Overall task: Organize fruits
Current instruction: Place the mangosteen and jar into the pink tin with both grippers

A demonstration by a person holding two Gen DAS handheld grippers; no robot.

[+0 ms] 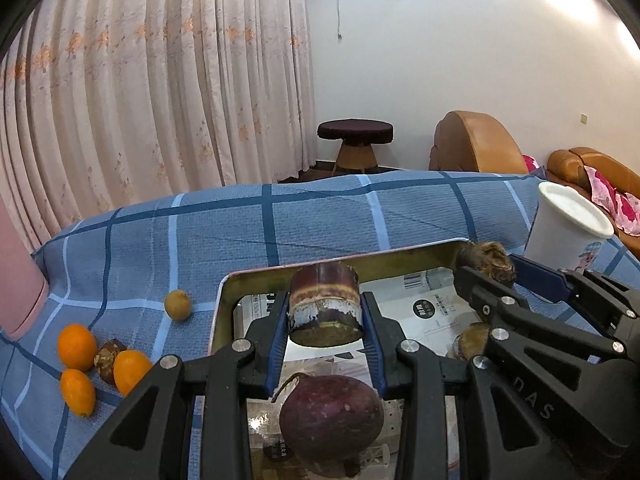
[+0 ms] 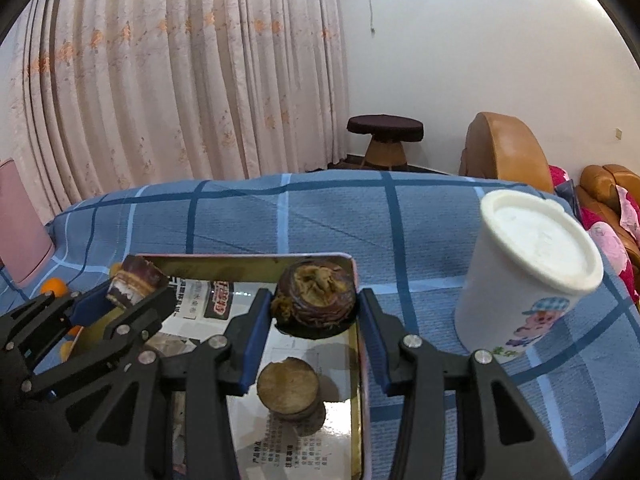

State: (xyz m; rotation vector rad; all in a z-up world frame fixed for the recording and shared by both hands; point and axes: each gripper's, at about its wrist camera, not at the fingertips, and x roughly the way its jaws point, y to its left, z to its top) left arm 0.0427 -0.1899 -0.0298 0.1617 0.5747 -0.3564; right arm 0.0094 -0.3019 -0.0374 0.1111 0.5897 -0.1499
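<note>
- Beside the metal tray, on the blue checked cloth, lie three oranges, a brown husked piece touching them and a small tan fruit a little apart; a pink container stands at the left edge.
- A white lidded cup stands right of the tray, near the right gripper.
- The tray, lined with printed paper, holds a purple round fruit and a flat brown cut disc.
- The left gripper is clamped on a short cane section, held above the tray.
- The right gripper is closed on a dark fibrous round root over the tray's far right corner.
- The gripper bodies cover much of the tray; the paper's print is too small to read.
</note>
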